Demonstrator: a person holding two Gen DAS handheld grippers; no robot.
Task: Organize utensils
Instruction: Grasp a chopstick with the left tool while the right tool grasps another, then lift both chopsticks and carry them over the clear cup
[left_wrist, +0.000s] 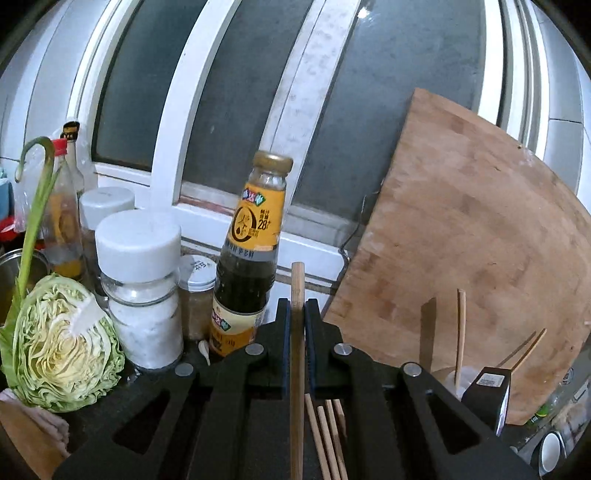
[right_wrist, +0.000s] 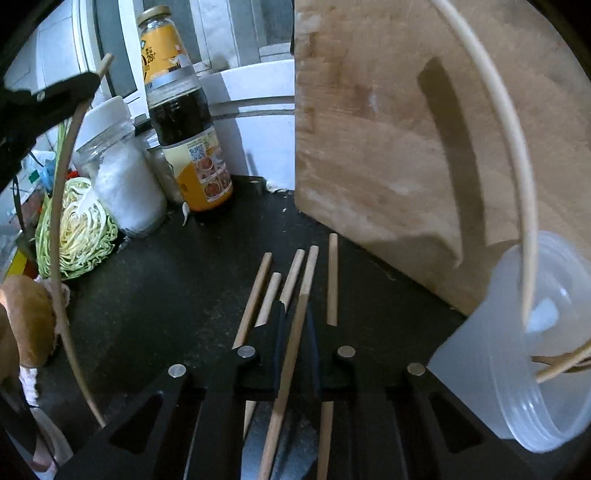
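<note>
The left gripper (left_wrist: 297, 306) is clamped on a single wooden chopstick (left_wrist: 297, 291), which runs straight up between its two black fingers and pokes out a little past the tips, raised above the counter. In the right wrist view the same gripper (right_wrist: 55, 92) shows at the upper left, its chopstick (right_wrist: 59, 258) curving down through the frame.

The right gripper (right_wrist: 295, 314) has its fingers nearly together around a second chopstick (right_wrist: 295, 332) – the stick passes between the pads and leans slightly to the right, its tip beyond the fingertips. Whether the pads actually press on it I cannot tell.

Four loose chopsticks (right_wrist: 258, 288) lie on the dark countertop (right_wrist: 166, 295) just ahead of and beside the right gripper, roughly parallel, pointing toward a wooden cutting board (right_wrist: 406, 147) that stands propped upright.

To the right sits a clear plastic cup (right_wrist: 517, 350), tilted toward the camera – it already holds several chopsticks, one rising tall against the board.

At the back left stand a sauce bottle (left_wrist: 251, 258), a white-lidded jar (left_wrist: 142, 288) and a cut cabbage (left_wrist: 62, 347).
</note>
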